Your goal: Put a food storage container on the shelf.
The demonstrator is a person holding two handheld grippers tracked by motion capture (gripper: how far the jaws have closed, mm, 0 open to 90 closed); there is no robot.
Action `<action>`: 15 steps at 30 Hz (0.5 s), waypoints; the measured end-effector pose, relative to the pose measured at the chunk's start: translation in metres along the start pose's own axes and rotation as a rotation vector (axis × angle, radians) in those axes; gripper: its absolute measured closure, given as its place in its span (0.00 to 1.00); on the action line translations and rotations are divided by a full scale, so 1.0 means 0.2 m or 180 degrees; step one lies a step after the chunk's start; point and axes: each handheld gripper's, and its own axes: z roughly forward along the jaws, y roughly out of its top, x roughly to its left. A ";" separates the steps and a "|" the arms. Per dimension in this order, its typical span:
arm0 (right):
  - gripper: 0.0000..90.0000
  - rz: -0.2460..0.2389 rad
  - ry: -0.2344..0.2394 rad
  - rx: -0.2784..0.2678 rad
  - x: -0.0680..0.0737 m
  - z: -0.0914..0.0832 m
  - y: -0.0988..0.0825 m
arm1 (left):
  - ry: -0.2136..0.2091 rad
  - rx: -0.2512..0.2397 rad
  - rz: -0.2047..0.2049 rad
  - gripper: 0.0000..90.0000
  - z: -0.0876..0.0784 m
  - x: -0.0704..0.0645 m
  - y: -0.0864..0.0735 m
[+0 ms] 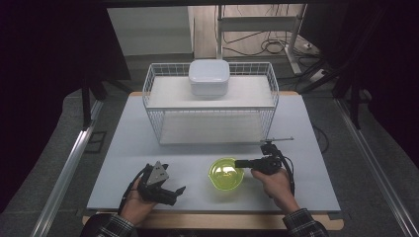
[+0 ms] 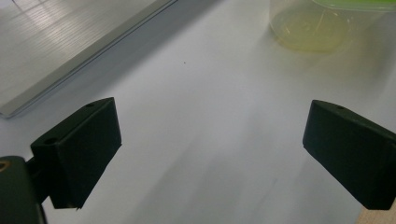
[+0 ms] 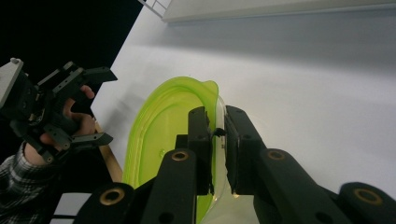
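the bowl (image 1: 226, 174) sits on the desk (image 1: 123, 148), in front of the wire rack (image 1: 153, 89). the right claw (image 3: 217, 135) view shows what the high view blurs: both pads pinch the bowl's rim, one inside, one outside. the left claw (image 1: 170, 193) rests left of the bowl, well apart; its own view shows jaws spread wide over bare desk.

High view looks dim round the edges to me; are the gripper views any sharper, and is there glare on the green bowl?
High view: dark surround, table evenly lit, a pale highlight inside the green bowl. Left gripper view: soft and slightly blurred, bowl washed out at the top edge. Right gripper view: rim sharp between the right gripper, the near black parts big and soft.
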 end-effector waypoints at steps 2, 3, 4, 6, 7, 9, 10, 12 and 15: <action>0.91 -0.0022 -0.0034 -0.0026 0.01 -0.01 0.00 | 0.0007 -0.0002 0.0005 0.04 0.00 0.00 0.00; 0.91 -0.0034 -0.0038 -0.0043 0.01 -0.01 0.00 | 0.0011 -0.0004 0.0008 0.04 0.00 0.00 0.00; 0.91 -0.0037 -0.0050 -0.0054 0.01 -0.01 0.00 | 0.0013 -0.0003 0.0009 0.04 0.00 0.00 0.00; 0.91 -0.0025 -0.0056 -0.0072 0.01 -0.02 0.00 | 0.0012 -0.0004 0.0007 0.04 0.00 0.00 0.00; 0.91 -0.0018 -0.0054 -0.0088 0.01 -0.02 0.00 | 0.0017 -0.0007 0.0005 0.04 0.00 0.00 0.00; 0.91 0.0014 -0.0003 -0.0147 0.01 -0.05 0.01 | 0.0013 -0.0011 -0.0005 0.04 0.00 0.00 0.00; 0.91 0.0014 -0.0003 -0.0147 0.01 -0.05 0.01 | 0.0013 -0.0011 -0.0005 0.04 0.00 0.00 0.00; 0.91 0.0010 0.0017 -0.0193 0.02 -0.06 0.02 | 0.0018 -0.0017 -0.0009 0.04 0.00 0.00 0.00; 0.91 0.0050 0.0098 -0.0253 0.03 -0.08 0.04 | 0.0025 -0.0021 -0.0012 0.04 -0.01 0.01 0.00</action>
